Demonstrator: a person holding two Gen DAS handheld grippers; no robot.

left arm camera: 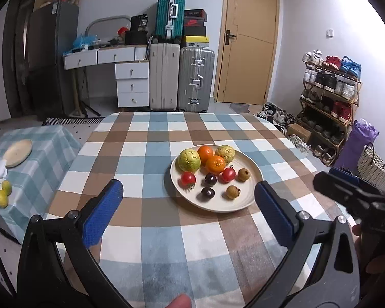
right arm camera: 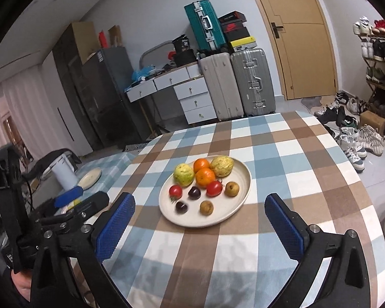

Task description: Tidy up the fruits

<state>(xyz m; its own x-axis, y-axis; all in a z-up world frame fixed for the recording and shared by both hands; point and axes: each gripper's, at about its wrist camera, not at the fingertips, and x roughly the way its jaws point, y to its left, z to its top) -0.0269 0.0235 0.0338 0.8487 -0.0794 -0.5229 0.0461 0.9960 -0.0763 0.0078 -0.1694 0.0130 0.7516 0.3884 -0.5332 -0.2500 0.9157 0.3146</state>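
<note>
A cream plate [left arm camera: 246,200] [right arm camera: 234,210] sits on the checked table and holds two yellow-green guavas [left arm camera: 189,160] [right arm camera: 183,174], two oranges [left arm camera: 215,164] [right arm camera: 205,177], two red tomatoes [left arm camera: 188,179] [right arm camera: 214,188], two dark plums [left arm camera: 208,193] [right arm camera: 194,193] and two small brown fruits [left arm camera: 233,191] [right arm camera: 206,207]. My left gripper [left arm camera: 188,210] is open and empty, just short of the plate's near edge. My right gripper [right arm camera: 200,222] is open and empty, also near the plate's front. The right gripper's tip shows in the left wrist view [left arm camera: 346,182].
A lower side table to the left carries an empty cream plate [left arm camera: 17,152] [right arm camera: 90,177], two yellow-green fruits [left arm camera: 3,193] and a white jug [right arm camera: 63,173]. Suitcases [left arm camera: 182,79], a drawer desk, a door and a shoe rack [left arm camera: 331,89] stand beyond the table.
</note>
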